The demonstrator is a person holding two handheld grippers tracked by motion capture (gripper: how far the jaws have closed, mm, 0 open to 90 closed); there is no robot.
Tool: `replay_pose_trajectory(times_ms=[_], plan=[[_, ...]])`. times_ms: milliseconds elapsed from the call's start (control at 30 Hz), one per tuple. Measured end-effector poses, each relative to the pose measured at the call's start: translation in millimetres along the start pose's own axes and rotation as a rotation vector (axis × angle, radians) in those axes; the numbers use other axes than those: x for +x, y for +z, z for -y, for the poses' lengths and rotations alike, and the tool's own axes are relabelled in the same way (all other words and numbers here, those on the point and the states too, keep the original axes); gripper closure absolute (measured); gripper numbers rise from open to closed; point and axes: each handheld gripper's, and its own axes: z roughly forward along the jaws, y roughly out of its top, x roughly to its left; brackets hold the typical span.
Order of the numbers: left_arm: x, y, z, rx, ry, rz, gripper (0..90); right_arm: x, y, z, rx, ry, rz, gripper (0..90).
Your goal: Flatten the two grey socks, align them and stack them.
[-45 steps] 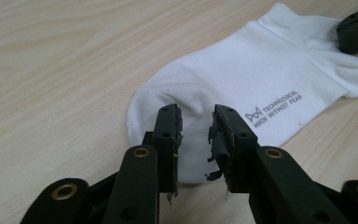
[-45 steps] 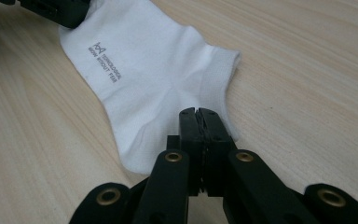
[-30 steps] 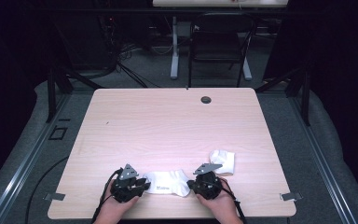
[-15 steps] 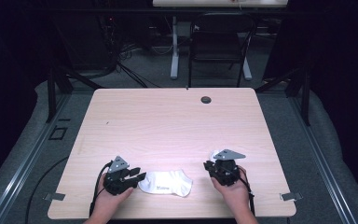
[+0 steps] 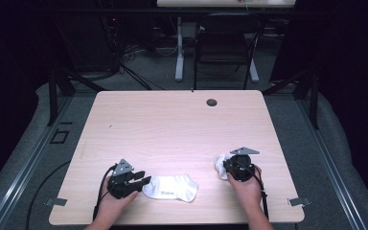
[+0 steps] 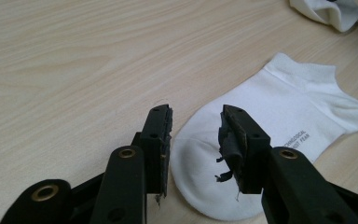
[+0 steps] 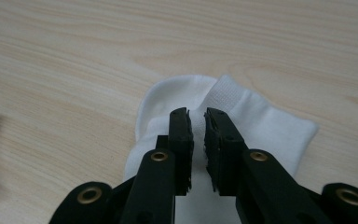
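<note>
A white ankle sock (image 5: pixel 170 188) lies flat just past the left gripper (image 6: pixel 196 135), its toe end between jaws that have just been spreading and grip nothing. The printed lettering is too small to read. The right gripper (image 7: pixel 197 133), jaws just eased slightly apart, hangs over a crumpled second sock (image 7: pixel 242 121), whose near part the gripper hides.

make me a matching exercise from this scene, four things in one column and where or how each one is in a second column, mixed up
Things:
1. flat sock
2. crumpled sock
3. left gripper
4. cable hole

Places or states:
a. near the table's far edge
b. jaws open at the toe of the flat sock
c. bunched beside the right gripper
d. spread out between the two hands

Pairs: 1-d, 2-c, 3-b, 4-a
</note>
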Motion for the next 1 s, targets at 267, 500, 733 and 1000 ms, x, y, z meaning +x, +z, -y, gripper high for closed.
replay_pose_trajectory(times_ms=[267,500,733,1000], plan=[[-2.1,3.9,0.4,0.005,0.005,0.005,62.7,13.0,13.3,0.3,0.030,-0.032,-0.038,82.5],[-2.9,4.7,0.5,0.006,0.006,0.011,62.6,31.0,22.1,-4.7,0.026,-0.083,-0.085,82.5],[-3.3,5.5,0.3,0.008,0.016,0.012,62.3,55.7,34.4,-12.5,0.022,-0.128,-0.142,82.9],[-3.7,4.1,-0.2,0.003,0.015,0.014,61.9,65.6,31.2,-20.5,-0.008,-0.139,-0.170,80.5]])
